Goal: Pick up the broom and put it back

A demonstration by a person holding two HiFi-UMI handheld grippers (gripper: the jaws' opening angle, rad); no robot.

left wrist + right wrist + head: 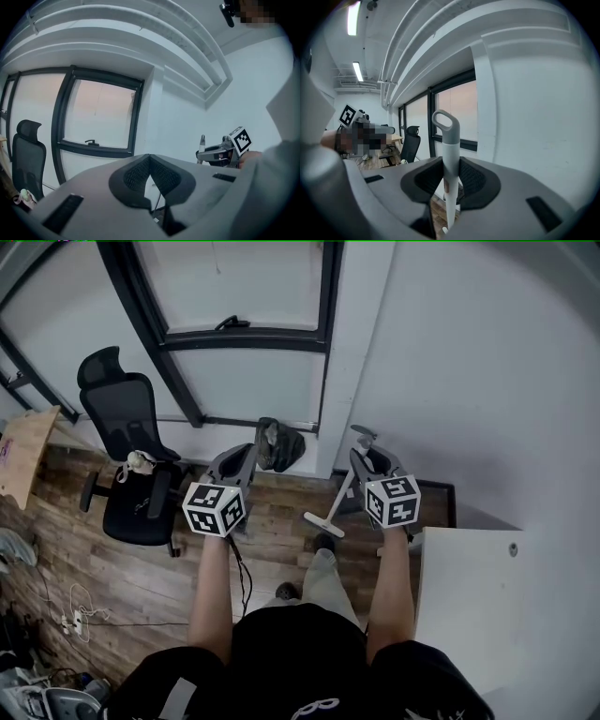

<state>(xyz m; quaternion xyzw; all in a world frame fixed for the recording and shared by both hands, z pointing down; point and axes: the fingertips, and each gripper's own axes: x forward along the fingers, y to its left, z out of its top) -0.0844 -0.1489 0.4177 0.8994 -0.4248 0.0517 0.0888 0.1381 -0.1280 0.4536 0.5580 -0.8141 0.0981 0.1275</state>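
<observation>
Pickup looks done: right gripper (451,177) pinches the broom (449,150) handle near the white pillar (353,352), left gripper (150,163) fingers are pressed together empty, and putting it back is what's left.

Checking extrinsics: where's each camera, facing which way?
Head view: on the head, steeply down at the floor; both forearms, left gripper, right gripper show.
Left gripper view: on that gripper, along its shut jaws toward the window.
Right gripper view: on that gripper, along jaws clamped on the broom.
Shared: both gripper views show the chair and the other gripper.
</observation>
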